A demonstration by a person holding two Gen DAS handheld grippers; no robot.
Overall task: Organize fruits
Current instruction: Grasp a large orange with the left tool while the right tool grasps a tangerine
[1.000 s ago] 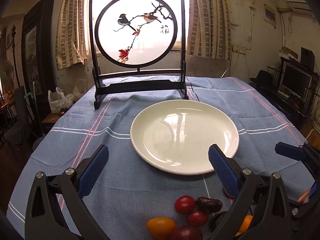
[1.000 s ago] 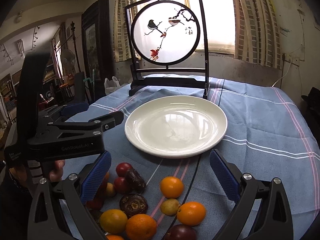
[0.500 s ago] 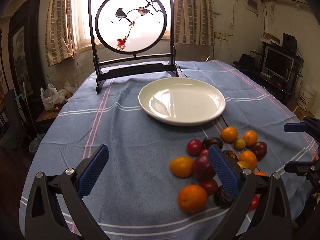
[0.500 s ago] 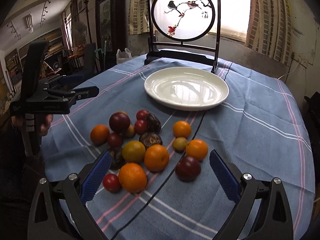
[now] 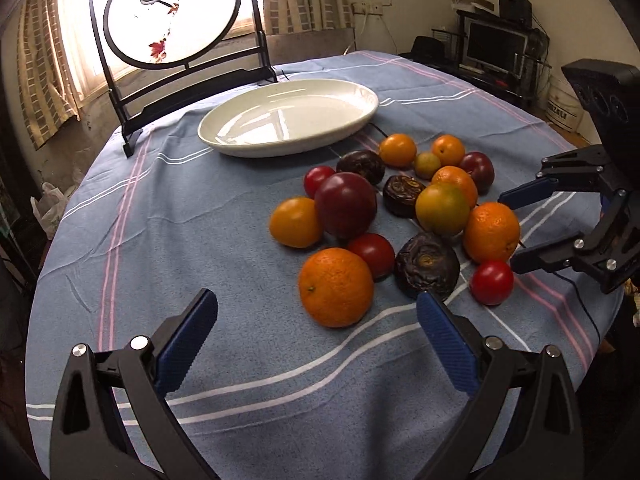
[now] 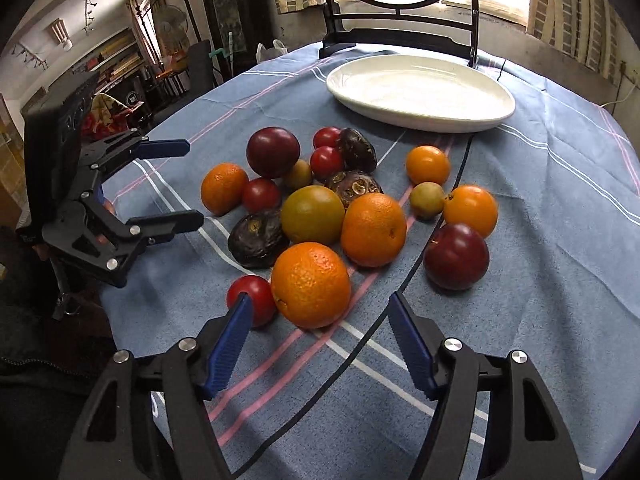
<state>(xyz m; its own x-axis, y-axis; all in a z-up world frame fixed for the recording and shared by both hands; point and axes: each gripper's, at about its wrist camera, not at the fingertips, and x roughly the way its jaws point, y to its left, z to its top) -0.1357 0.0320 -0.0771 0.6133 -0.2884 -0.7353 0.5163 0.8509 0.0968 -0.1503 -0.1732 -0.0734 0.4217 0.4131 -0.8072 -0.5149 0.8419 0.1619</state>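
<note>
A pile of fruit lies on the blue cloth: oranges, dark plums, small red tomatoes and wrinkled dark passion fruits. Behind it stands a bare white plate (image 5: 288,120) (image 6: 420,88). My left gripper (image 5: 316,297) is open wide, and a large orange (image 5: 336,286) sits just ahead of its fingertips, untouched. My right gripper (image 6: 320,300) has its jaws closing, with another large orange (image 6: 311,284) in the gap in front of the tips; the pads do not touch it. A red tomato (image 6: 252,300) sits behind its left finger. Each gripper shows at the side of the other's view.
A dark-framed round screen painted with birds (image 5: 172,12) stands at the back of the table. A black cable (image 6: 400,292) runs across the cloth past the fruit. The round table's edge is close on both sides. Shelves and a monitor (image 5: 496,46) line the room.
Both grippers have dropped and tilted down toward the fruit pile, which now fills the middle of each view. The right gripper's fingers stand closer together than before.
</note>
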